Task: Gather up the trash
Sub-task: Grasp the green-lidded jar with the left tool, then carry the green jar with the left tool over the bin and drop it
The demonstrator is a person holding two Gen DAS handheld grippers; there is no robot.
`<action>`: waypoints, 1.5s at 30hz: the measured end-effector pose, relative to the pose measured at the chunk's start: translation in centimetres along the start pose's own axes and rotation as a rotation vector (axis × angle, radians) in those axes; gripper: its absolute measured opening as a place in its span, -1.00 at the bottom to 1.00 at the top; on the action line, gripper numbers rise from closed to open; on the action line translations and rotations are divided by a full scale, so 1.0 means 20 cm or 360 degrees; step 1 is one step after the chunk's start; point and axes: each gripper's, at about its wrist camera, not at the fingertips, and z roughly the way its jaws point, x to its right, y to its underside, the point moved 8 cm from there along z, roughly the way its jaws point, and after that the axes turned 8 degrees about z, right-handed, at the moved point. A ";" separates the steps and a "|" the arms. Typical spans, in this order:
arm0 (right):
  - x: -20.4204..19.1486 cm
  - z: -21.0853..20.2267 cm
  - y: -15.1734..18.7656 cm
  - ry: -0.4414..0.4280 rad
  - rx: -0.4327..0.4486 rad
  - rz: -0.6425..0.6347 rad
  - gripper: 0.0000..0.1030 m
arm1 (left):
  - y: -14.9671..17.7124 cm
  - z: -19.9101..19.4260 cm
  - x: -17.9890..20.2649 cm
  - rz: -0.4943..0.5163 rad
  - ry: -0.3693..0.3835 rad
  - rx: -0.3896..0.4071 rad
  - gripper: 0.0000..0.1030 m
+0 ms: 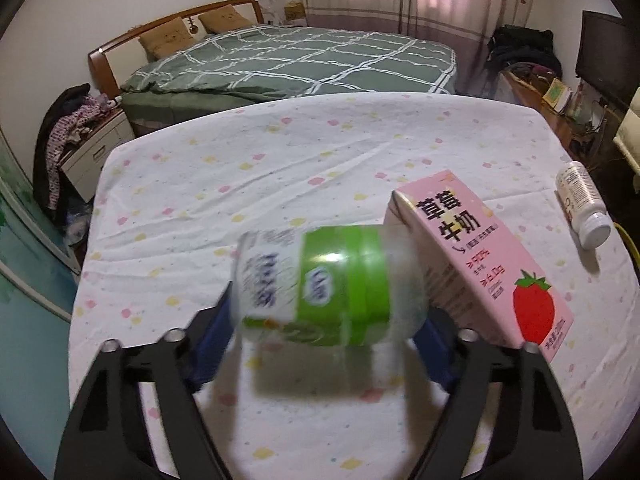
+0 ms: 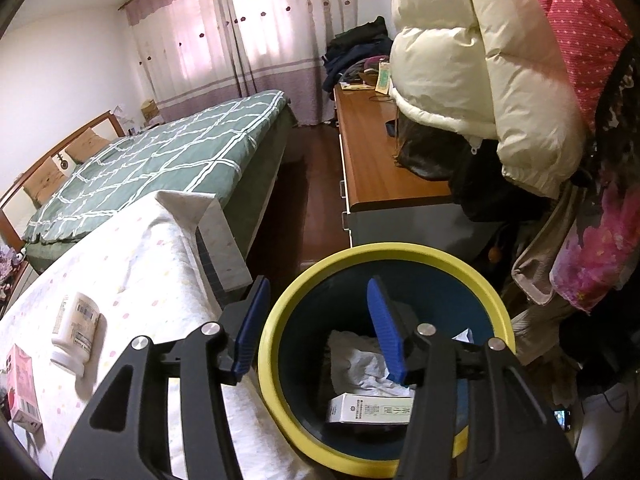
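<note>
My left gripper (image 1: pixel 324 312) is shut on a clear plastic bottle with a green label (image 1: pixel 320 284), held sideways above the table, blurred by motion. A pink strawberry milk carton (image 1: pixel 484 256) lies just right of it, and a white pill bottle (image 1: pixel 584 204) lies at the table's right edge. My right gripper (image 2: pixel 316 328) is open and empty above the yellow-rimmed blue trash bin (image 2: pixel 276 316). The bin holds a white box (image 2: pixel 368 410) and crumpled paper (image 2: pixel 360 364). The pill bottle (image 2: pixel 76 328) and the pink carton (image 2: pixel 22 388) also show in the right wrist view.
The table wears a white dotted cloth (image 1: pixel 280 152). A green checked bed (image 1: pixel 304 60) stands beyond it. A wooden dresser (image 2: pixel 372 148) and hanging coats (image 2: pixel 480 60) crowd the right of the bin. A nightstand with clothes (image 1: pixel 80 136) is at the left.
</note>
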 end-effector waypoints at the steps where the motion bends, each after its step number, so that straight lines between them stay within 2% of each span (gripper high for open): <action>1: 0.00 0.00 0.00 -0.0006 -0.0001 -0.0003 -0.05 | 0.00 0.00 0.01 0.0008 0.0002 0.0004 0.39; 6: -0.02 0.00 0.01 -0.0031 -0.0006 -0.0012 -0.05 | 0.01 -0.09 0.05 0.0057 -0.0039 0.0065 0.38; 14: -0.07 -0.08 0.04 -0.0113 0.0013 -0.0100 0.00 | 0.03 -0.47 0.09 0.0014 -0.0089 0.0199 0.38; 21: 0.00 -0.15 0.11 -0.0193 -0.0074 -0.0180 0.03 | 0.05 -0.70 0.35 0.0070 0.0015 0.0247 0.38; 28: 0.23 -0.26 0.14 -0.0205 -0.0080 -0.0181 0.09 | -0.03 -0.77 0.93 0.0296 0.0214 0.0303 0.38; 35: 0.50 -0.37 0.09 -0.0167 -0.0007 -0.0134 0.09 | -0.10 -0.79 1.59 0.0540 0.0430 0.0320 0.38; 40: 0.69 -0.46 0.04 -0.0121 0.0049 -0.0087 0.14 | -0.11 -0.70 2.01 0.0696 0.0530 0.0244 0.38; 45: 0.85 -0.51 0.03 -0.0082 0.0076 -0.0050 0.20 | -0.10 -0.56 2.33 0.0812 0.0554 0.0149 0.38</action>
